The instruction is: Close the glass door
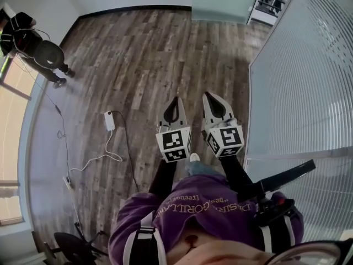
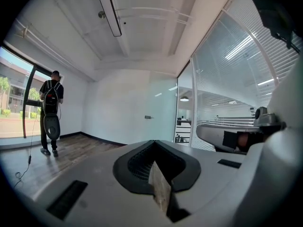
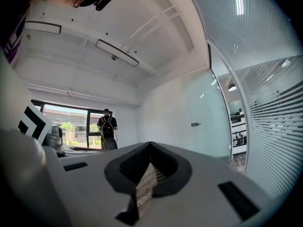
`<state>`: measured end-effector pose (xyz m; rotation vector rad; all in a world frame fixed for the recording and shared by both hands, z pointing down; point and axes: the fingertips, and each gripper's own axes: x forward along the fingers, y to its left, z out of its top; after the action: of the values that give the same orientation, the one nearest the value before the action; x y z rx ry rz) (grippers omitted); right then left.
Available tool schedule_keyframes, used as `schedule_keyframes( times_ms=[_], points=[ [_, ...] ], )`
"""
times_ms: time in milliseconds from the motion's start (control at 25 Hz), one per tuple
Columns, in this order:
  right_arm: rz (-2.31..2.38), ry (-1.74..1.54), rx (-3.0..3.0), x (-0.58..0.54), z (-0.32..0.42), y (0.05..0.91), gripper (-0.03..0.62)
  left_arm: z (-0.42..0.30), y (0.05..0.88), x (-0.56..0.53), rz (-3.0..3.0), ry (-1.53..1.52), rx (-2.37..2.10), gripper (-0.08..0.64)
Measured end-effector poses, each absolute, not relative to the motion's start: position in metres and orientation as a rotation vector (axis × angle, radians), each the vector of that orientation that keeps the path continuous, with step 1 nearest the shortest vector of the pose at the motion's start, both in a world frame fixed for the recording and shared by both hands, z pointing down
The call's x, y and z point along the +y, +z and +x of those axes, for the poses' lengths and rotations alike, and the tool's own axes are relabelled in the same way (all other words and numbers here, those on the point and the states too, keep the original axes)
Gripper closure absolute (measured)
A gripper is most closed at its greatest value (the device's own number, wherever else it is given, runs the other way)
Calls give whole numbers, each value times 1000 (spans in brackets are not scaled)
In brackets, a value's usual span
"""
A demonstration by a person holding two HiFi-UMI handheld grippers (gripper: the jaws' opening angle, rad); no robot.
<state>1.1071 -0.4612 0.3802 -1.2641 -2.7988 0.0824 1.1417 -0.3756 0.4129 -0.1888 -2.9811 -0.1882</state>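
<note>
The frosted glass door (image 2: pixel 158 110) stands at the far end of the room, with a small handle (image 2: pixel 148 117) on it. To its right a gap (image 2: pixel 183 124) shows an office beyond. In the right gripper view the door (image 3: pixel 208 112) and handle (image 3: pixel 195 124) lie ahead to the right. From the head view the door (image 1: pixel 220 1) is at the top, well beyond both grippers. My left gripper (image 1: pixel 175 101) and right gripper (image 1: pixel 212 95) are held side by side over the wood floor, both shut and holding nothing. Their jaws meet at the tips (image 2: pixel 154 142) (image 3: pixel 150 144).
A striped glass wall (image 1: pixel 309 81) runs along the right side. Another person with a backpack (image 1: pixel 36 51) stands by the window at the far left. A white power adapter (image 1: pixel 109 120) and cables lie on the floor to the left. A chair base (image 1: pixel 71 247) sits at the bottom left.
</note>
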Motion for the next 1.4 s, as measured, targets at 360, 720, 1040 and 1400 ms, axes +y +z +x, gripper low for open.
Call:
schedule_keyframes(
  times_ms=[360, 720, 1040, 1400],
  points=[
    [-1313, 117, -2754, -464, 1053, 384, 595, 1091, 413, -381, -247, -165, -2977, 558],
    [-1347, 140, -2722, -432, 1020, 393, 595, 1060, 420, -353, -269, -149, -2962, 558],
    [-1345, 141, -2749, -375, 960, 396, 595, 993, 419, -300, -223, -132, -2995, 558],
    [-1328, 154, -2772, -292, 880, 386, 595, 911, 412, -223, -192, -136, -2998, 558]
  ],
)
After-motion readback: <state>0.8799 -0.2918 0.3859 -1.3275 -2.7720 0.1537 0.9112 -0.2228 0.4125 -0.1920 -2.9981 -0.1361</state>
